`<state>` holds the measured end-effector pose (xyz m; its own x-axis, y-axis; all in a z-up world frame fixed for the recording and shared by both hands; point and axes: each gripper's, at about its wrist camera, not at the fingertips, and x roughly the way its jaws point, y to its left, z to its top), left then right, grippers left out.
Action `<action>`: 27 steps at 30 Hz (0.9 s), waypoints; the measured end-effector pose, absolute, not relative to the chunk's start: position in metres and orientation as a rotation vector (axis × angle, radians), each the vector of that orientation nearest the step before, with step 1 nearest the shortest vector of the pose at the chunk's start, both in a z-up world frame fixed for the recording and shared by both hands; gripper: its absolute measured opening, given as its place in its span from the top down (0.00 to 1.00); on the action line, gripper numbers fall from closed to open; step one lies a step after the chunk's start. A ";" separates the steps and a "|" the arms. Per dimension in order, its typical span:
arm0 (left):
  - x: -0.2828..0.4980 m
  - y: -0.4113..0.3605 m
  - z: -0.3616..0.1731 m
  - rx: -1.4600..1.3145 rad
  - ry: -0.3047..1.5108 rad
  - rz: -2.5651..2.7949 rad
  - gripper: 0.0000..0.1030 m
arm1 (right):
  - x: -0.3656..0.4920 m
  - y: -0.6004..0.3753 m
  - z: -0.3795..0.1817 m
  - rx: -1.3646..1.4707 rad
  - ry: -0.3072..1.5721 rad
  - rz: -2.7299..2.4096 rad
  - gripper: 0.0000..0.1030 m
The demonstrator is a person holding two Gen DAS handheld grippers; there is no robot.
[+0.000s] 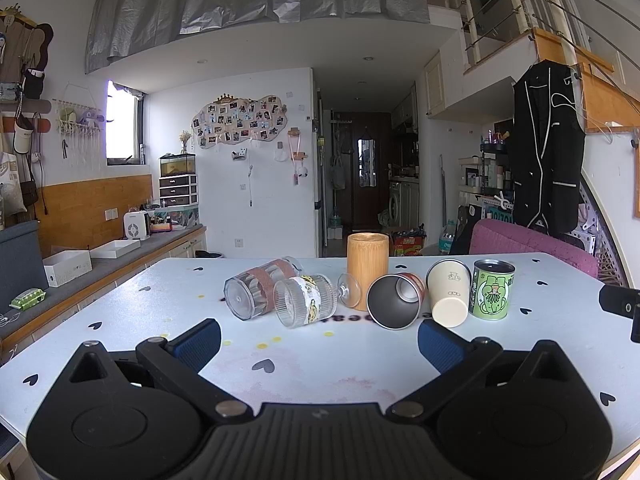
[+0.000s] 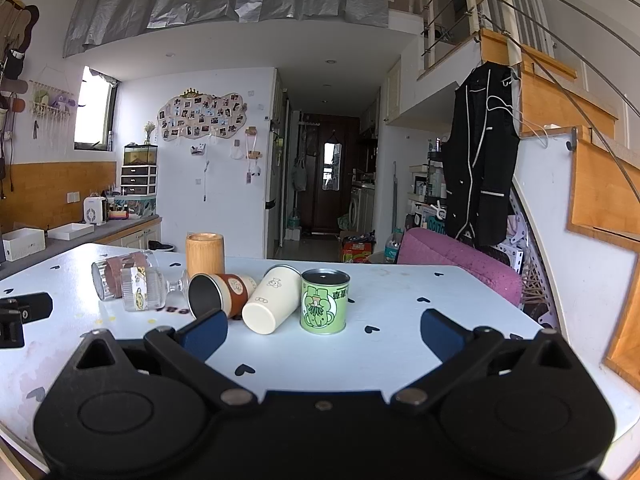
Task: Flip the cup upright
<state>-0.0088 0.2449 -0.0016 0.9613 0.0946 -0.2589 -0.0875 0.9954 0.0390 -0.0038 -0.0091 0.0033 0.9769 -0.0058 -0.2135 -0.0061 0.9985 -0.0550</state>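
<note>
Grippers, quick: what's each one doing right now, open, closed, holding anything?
Left gripper: open, holding nothing.
Right gripper: open, holding nothing.

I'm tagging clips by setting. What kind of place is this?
Most likely a lived-in loft apartment: a photo collage on the wall, a washing machine down the hallway, and a jacket hanging by the loft stairs.
</note>
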 end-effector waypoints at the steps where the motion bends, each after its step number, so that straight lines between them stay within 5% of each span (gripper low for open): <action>1: -0.009 0.245 -0.002 0.027 0.264 0.093 0.00 | -0.004 -0.010 0.004 -0.055 0.215 0.000 0.00; 27: -0.008 0.245 -0.003 0.027 0.266 0.093 0.00 | -0.002 -0.016 0.005 -0.055 0.214 -0.001 0.00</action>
